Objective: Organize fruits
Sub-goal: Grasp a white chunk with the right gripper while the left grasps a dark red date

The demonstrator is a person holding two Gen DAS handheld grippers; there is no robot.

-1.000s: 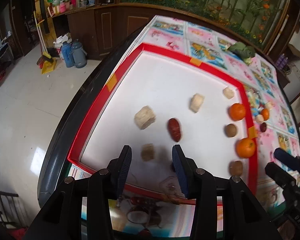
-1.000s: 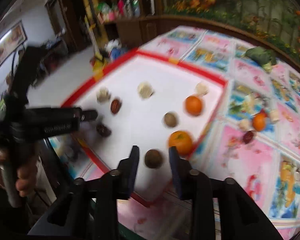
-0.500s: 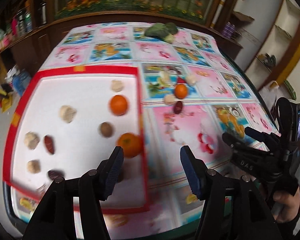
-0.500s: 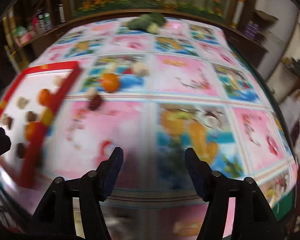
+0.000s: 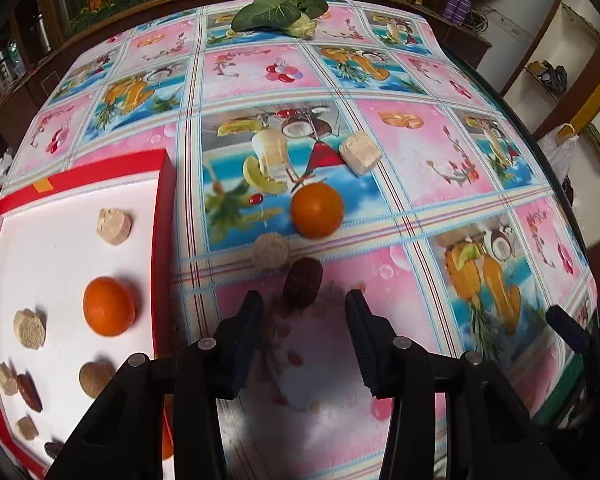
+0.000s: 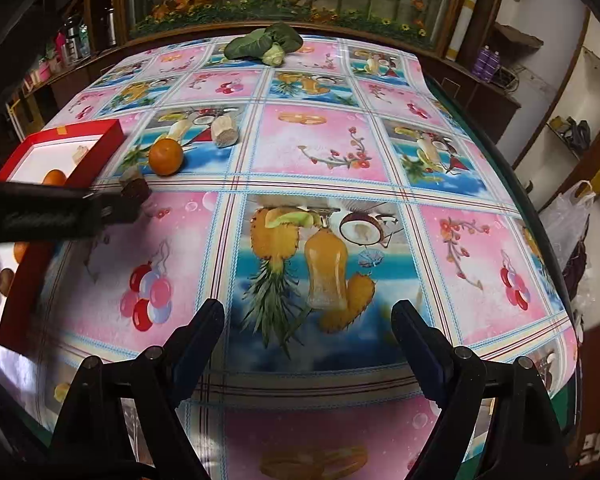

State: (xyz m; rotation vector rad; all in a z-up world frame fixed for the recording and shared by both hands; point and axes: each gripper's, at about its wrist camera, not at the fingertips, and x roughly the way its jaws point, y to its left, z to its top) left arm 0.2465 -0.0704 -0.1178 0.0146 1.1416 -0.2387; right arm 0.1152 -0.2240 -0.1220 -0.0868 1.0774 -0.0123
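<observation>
A red-rimmed white tray (image 5: 162,216) at the left holds an orange (image 5: 109,306), a brown round fruit (image 5: 95,378), dates and several beige pieces. On the cloth beside it lie an orange (image 5: 317,210), a dark red date (image 5: 302,286), a round beige piece (image 5: 271,251) and a beige cube (image 5: 360,153). My left gripper (image 5: 305,322) is open, just short of the date. In the right wrist view the orange (image 6: 165,156), the date (image 6: 135,189) and the tray (image 6: 100,148) lie far left. My right gripper (image 6: 308,340) is open and empty over the cloth.
A leafy green vegetable (image 5: 284,10) lies at the table's far edge. The fruit-print tablecloth (image 5: 420,160) covers the table. Wooden cabinets and shelves stand behind and to the right. A plastic bag (image 6: 572,216) hangs off the right edge.
Both grippers have swung right, from over the tray to the cloth. The left gripper has come close to the date outside the tray. The right gripper has opened wider.
</observation>
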